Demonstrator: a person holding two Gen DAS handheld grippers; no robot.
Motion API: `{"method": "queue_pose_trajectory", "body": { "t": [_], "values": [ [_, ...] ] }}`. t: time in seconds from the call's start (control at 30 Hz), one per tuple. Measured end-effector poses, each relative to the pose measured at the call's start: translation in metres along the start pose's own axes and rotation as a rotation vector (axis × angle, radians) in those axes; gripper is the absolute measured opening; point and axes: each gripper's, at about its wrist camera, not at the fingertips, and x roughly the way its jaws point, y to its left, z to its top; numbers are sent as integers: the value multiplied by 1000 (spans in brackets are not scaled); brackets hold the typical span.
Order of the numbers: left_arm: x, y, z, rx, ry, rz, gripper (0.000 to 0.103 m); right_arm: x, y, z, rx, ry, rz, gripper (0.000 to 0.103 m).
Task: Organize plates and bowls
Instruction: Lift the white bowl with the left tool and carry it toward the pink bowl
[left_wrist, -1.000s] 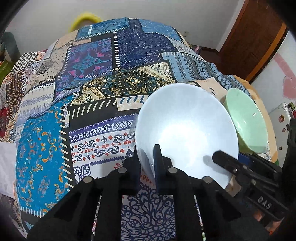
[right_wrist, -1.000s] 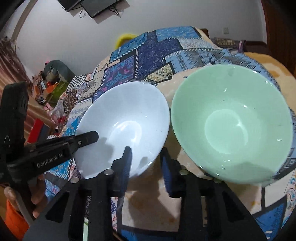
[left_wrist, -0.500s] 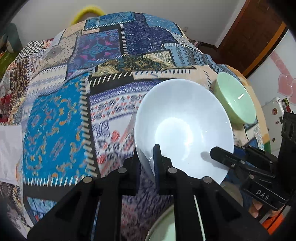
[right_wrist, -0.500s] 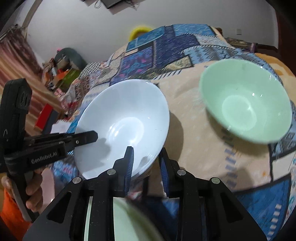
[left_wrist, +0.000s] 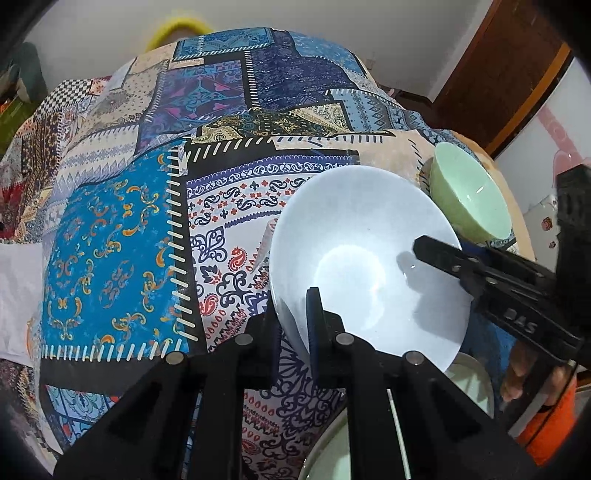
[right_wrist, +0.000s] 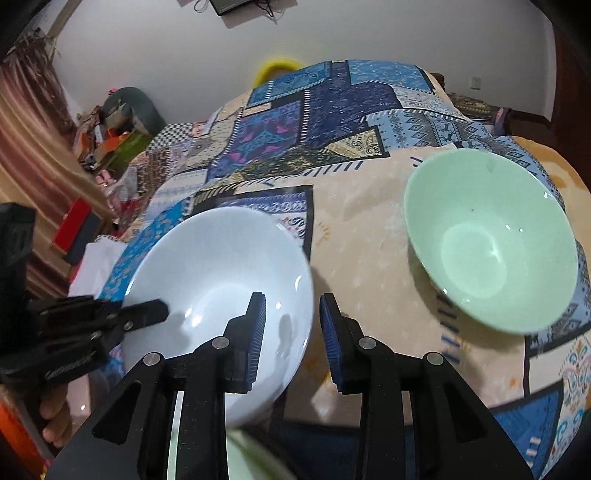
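Lifted away from the green bowl (right_wrist: 491, 240), the white bowl (left_wrist: 365, 258) hangs clamped in the left gripper (left_wrist: 293, 325); the right gripper (right_wrist: 290, 328) straddles its rim, unclenched. A one-sided grip risks slipping.

Two bowls on your bedspread, a gripper at each side of the nearer one

Your left gripper (left_wrist: 295, 306) clamps the left rim of the near bowl (left_wrist: 362, 258), which is tilted above the bedspread (left_wrist: 147, 221). Your right gripper (right_wrist: 291, 306) comes in from the opposite side, one finger inside that bowl and one outside its rim, the two set apart. The far bowl (right_wrist: 487, 236) sits on the bedspread to the right of the near bowl and behind it. Another dish (left_wrist: 474, 384) lies below the near bowl, at its front edge.
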Motion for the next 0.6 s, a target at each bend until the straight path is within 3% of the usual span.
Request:
{"method": "queue_pose_trajectory", "body": {
  "t": [0.07, 0.37, 0.6],
  "values": [
    [1, 2, 1, -10, -2, -9, 12, 5, 1, -2, -1, 15, 7, 11],
    [-7, 0, -1, -61, -2, -25, 11, -8, 13, -12, -50, 2, -46, 11],
    [-41, -7, -14, -53, -47, -29, 10, -39, 27, -16, -67, -47, -55, 11]
  ]
}}
